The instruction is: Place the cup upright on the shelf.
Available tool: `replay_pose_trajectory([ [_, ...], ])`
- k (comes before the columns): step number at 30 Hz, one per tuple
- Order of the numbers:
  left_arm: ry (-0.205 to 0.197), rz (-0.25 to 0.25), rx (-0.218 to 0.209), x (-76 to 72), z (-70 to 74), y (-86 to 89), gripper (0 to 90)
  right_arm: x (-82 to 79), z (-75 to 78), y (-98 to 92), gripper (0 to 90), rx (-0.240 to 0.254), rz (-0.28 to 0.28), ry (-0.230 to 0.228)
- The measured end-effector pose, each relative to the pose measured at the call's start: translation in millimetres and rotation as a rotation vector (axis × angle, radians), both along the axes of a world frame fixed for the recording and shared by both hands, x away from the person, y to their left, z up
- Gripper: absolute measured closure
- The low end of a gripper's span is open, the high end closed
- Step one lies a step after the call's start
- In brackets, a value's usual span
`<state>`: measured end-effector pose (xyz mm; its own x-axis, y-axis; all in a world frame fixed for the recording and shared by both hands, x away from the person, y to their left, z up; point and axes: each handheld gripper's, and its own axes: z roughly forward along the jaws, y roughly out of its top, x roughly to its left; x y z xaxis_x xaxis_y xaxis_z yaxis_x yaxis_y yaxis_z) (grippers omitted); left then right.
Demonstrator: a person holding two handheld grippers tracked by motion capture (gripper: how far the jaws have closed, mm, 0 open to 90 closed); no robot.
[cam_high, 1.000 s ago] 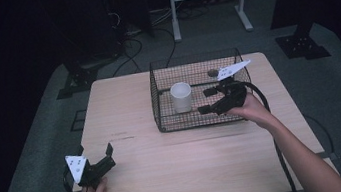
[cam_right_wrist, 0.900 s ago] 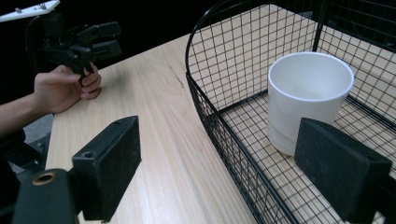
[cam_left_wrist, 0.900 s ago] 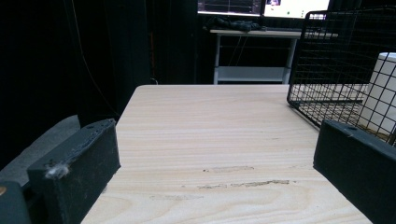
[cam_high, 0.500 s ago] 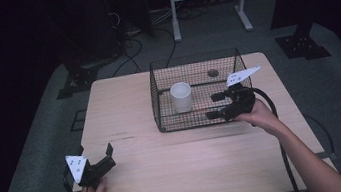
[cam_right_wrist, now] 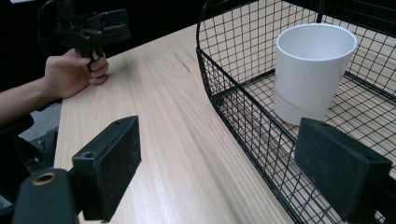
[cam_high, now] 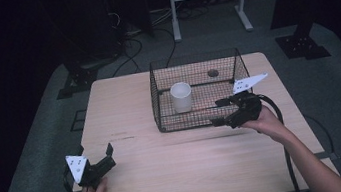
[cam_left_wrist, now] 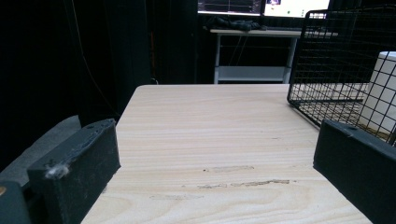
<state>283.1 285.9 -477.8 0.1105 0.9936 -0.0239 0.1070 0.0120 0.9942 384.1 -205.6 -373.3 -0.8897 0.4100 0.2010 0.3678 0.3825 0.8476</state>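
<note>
A white cup (cam_high: 181, 97) stands upright inside the wire basket (cam_high: 158, 97) on the far right part of the table (cam_high: 168, 167). The right gripper (cam_high: 222, 111), jaws spread, straddles the basket's near wall. The left gripper (cam_high: 97, 157), also spread, hovers near-left.

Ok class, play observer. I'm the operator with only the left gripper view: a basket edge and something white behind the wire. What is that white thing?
Observer: A white cup, standing upright inside the wire basket.
Operator: Where is the right gripper?
Observer: The right gripper is at the basket's near right corner, jaws open and empty.
Operator: Anything else in the basket?
Observer: A small dark round thing by the far wall, too small to identify.
</note>
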Motion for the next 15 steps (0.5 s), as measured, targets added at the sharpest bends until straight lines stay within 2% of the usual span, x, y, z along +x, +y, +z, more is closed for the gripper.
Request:
replay_pose_trajectory([
  [13, 0.001, 0.001, -0.001, 0.0, 0.0, 0.1, 0.0, -11.9, -11.7, -9.1, 13.8, -0.010, -0.003, 0.020],
  [15, 0.001, 0.001, 0.001, 0.0, 0.0, 0.2, 0.0, -14.2, -13.1, -10.0, 13.8, -0.014, -0.005, 0.010],
])
